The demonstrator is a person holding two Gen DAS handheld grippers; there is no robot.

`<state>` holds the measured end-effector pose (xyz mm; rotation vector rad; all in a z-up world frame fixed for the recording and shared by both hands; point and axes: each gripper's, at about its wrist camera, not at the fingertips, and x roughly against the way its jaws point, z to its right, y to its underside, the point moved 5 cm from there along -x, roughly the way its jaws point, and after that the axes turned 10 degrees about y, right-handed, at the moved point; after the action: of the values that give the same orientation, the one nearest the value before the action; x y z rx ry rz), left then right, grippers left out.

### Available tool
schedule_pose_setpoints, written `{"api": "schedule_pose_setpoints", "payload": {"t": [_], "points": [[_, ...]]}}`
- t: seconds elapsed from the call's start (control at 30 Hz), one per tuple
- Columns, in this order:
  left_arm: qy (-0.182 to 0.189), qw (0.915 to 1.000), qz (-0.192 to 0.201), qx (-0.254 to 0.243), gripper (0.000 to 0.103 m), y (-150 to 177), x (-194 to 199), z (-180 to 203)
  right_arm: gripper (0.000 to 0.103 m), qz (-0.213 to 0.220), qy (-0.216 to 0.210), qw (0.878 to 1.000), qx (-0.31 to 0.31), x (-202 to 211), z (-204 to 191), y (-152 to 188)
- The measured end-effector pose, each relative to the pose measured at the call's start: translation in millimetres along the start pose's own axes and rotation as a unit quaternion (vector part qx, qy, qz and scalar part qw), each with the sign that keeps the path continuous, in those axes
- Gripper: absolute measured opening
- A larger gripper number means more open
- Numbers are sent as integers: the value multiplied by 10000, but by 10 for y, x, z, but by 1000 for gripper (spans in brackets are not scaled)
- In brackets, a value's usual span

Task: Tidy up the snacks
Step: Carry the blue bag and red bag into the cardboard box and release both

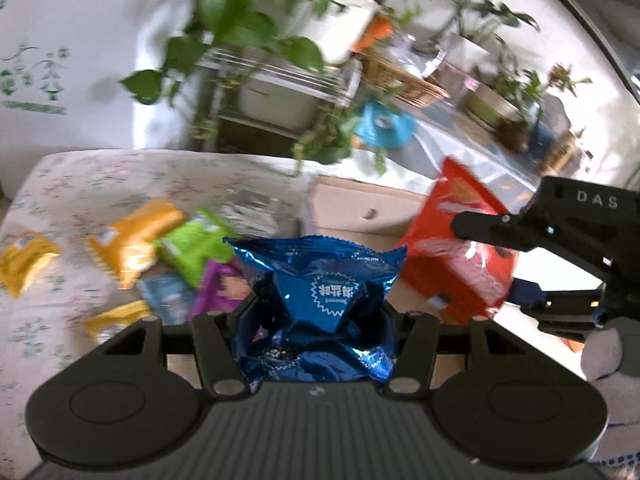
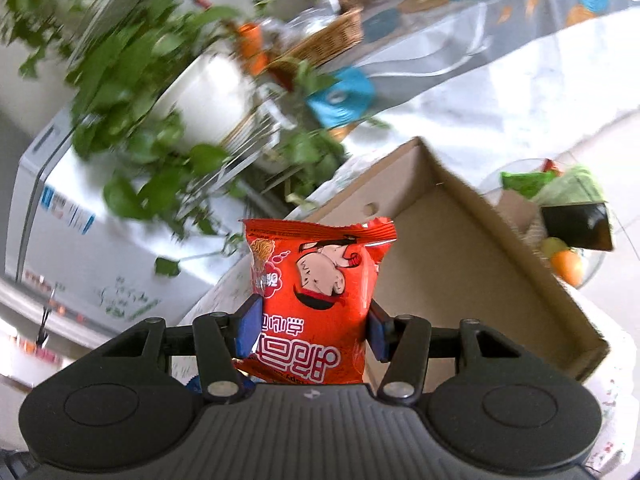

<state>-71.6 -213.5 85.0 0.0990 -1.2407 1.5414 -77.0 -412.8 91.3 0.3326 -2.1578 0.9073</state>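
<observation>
Both grippers matte black: ribbed housing, round caps each side, silver pivot pins on linkage arms. Right gripper (image 2: 312, 328) has blue finger pads (image 2: 247, 326). From left gripper (image 1: 318, 320), the right one's body reads "DAS" in white.

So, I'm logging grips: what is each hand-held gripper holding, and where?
Left: blue snack packet, pinched mid-body. Right: red snack packet, clamped across its lower sides.

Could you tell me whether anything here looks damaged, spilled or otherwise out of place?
Nothing looks spilled or torn. The blue packet is badly crumpled in the left gripper. The red packet in the right gripper looks intact. Several packets lie scattered on the cloth beside the box, whose visible part looks empty.
</observation>
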Motion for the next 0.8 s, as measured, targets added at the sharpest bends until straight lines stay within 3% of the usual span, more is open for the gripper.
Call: {"api": "schedule_pose_setpoints", "payload": {"t": [0.33,0.4,0.47,0.6,0.8], "points": [[437,9976,-489,-203,58,156,-535,373,59,-32,87,9982,-588,-12,262,-126],[387,9970,-627,-248,63,194,-639,389,60,-29,71,9976,-683,14,293,-131],[314,9968,-679,-264,77,240,-691,372,62,14,84,9977,-670,30,288,-138],[155,9954,-891,-329,80,422,-781,297,65,-62,111,9972,-738,-6,299,-128],[141,9942,-892,589,86,566,-757,-6,66,-67,108,9973,-723,-12,292,-121]]}}
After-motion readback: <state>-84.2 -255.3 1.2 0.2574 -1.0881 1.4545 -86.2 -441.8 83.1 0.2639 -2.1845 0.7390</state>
